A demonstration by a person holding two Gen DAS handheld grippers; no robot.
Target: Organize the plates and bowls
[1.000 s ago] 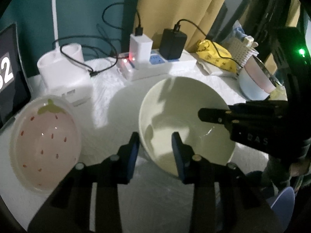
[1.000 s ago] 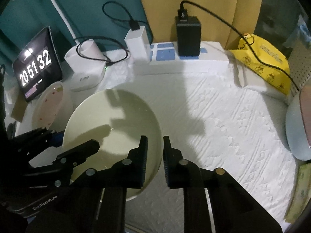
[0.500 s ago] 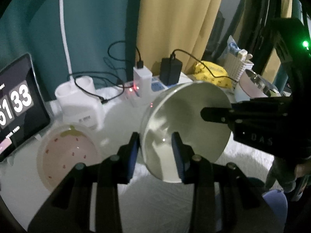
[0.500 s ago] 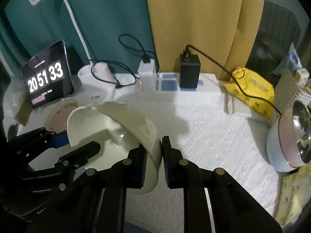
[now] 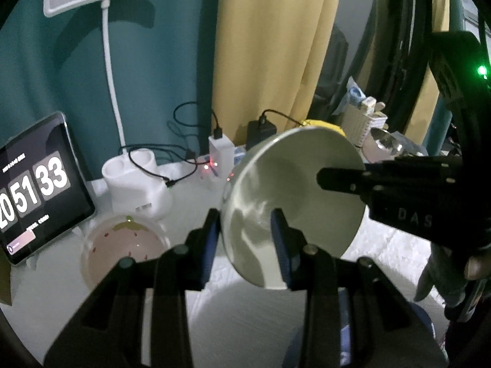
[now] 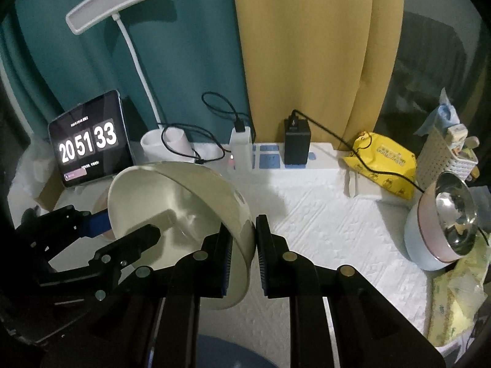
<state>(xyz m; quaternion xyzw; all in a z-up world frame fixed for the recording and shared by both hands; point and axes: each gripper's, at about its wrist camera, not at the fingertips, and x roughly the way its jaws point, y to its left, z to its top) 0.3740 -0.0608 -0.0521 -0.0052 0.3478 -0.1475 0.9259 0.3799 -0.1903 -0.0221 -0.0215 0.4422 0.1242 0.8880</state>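
Above white tablecloth [image 6: 322,220], left gripper [image 5: 245,236] and right gripper [image 6: 244,245] fingers both clamp cream bowl [image 5: 294,196].

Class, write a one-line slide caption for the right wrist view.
Both grippers' jaws clamp opposite rims of a cream bowl, tilted above the white tablecloth.

Large cream ceramic-looking bowl [image 6: 184,214]: smooth, glossy glaze. Pink strawberry-print bowl [image 5: 122,245]: glossy. White table cloth [image 6: 322,224]: matt, embossed weave. Round steel bowl [image 6: 454,211]: mirror-polished metal. Black gripper fingers [image 6: 273,260]: matt plastic, ribbed pads. Yellow wipes pack [image 6: 383,159]: shiny plastic film.
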